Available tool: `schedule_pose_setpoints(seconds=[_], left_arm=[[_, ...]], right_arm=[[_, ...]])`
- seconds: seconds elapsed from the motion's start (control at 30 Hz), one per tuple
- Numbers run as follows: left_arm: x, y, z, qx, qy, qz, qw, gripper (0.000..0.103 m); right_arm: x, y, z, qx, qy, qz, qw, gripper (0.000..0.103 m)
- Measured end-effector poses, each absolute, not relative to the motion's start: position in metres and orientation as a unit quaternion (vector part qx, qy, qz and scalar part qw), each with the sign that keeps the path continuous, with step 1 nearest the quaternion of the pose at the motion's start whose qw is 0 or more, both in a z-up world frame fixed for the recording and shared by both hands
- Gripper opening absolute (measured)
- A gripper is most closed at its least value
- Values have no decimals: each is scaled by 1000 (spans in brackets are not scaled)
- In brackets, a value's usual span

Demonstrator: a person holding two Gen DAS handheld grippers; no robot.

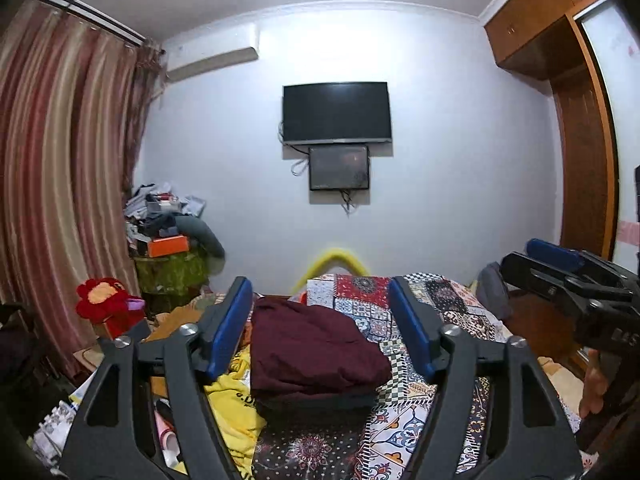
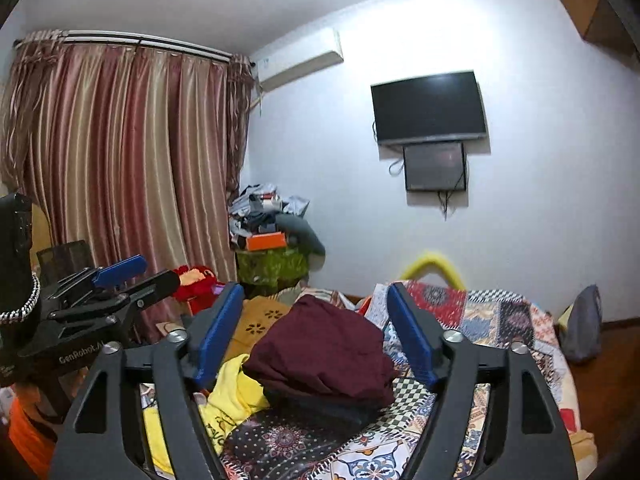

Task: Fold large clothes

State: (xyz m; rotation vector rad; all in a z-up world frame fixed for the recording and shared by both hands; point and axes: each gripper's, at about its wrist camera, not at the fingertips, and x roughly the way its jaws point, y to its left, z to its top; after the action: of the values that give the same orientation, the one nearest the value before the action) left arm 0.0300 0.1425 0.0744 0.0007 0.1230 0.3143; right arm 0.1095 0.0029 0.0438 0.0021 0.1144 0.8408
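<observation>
We are looking at a maroon garment (image 1: 316,348) lying folded into a thick, rumpled bundle on the patchwork bedspread (image 1: 436,308), and its long axis is running away from us toward the far wall, with the near edge sitting on a darker folded piece (image 1: 316,402) beneath it. The cloth is showing soft creases across its top and a rounded fold along the near side. To its left a yellow garment (image 1: 236,396) with dark print is lying touching it, spilling toward the left edge of the bed, while to its right the bedspread is lying mostly bare out to the right edge. We are holding the left gripper (image 1: 320,332) above the near end of the bundle, its blue pads (image 1: 230,328) spread wide with nothing between them. The right gripper (image 2: 316,336) is hovering likewise, jaws wide apart and gripping nothing; in the left wrist view it is appearing at the right (image 1: 560,268). Farther off, a red plush toy (image 1: 106,300) is sitting left of the bed beside the striped curtain (image 1: 60,160), a cluttered pile (image 1: 168,216) is standing in the corner, and a wall-mounted television (image 1: 336,112) is hanging on the far wall.
</observation>
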Motion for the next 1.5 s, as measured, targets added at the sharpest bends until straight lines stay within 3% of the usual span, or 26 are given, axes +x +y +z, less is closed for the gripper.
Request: schedule_pose_setpoints(seconds=[0.2,1.5], left_arm=[[11,136,62,-9,44,187,981,102],[17,133,36,-15,67,191,979,102]], right_arm=[[102,-1,35,13,48,393,918,101],[96,-14,16,15,89,369,925,103]])
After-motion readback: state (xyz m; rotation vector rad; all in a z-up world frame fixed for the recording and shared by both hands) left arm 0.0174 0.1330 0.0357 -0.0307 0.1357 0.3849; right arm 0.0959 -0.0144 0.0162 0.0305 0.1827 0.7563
